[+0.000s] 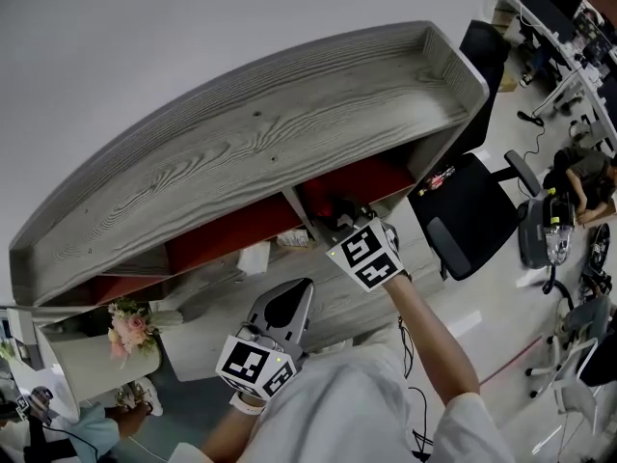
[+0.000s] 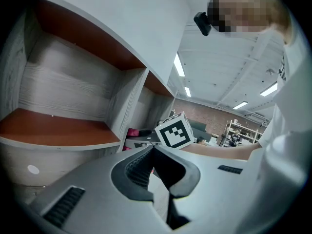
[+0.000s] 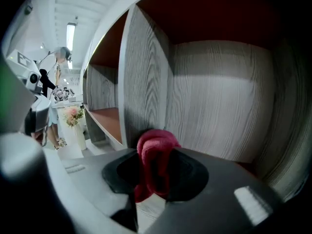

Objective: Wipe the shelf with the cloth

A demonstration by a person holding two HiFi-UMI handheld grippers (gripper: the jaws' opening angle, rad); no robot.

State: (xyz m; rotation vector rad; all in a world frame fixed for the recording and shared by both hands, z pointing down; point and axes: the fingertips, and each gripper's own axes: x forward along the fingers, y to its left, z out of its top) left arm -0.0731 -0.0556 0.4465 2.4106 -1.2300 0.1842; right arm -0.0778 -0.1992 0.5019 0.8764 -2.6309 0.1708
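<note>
The grey wood-grain shelf unit (image 1: 260, 133) has orange-red compartments under its top board. My right gripper (image 1: 339, 218) reaches into the right-hand compartment, its marker cube (image 1: 366, 256) just outside the opening. In the right gripper view this gripper (image 3: 153, 172) is shut on a bunched red cloth (image 3: 155, 152), close to the upright divider (image 3: 146, 82) and the grey back wall (image 3: 219, 96). My left gripper (image 1: 292, 295) hangs lower, in front of the unit, shut with nothing between its fingers (image 2: 141, 167). From the left gripper view, the cloth (image 2: 132, 132) shows as a pink patch beside the right cube (image 2: 174, 130).
A black office chair (image 1: 463, 225) stands right of the shelf unit. A white vase of pink flowers (image 1: 130, 326) sits at the lower left. A small white item (image 1: 254, 257) lies on the lower shelf. A seated person (image 1: 578, 177) is at the far right.
</note>
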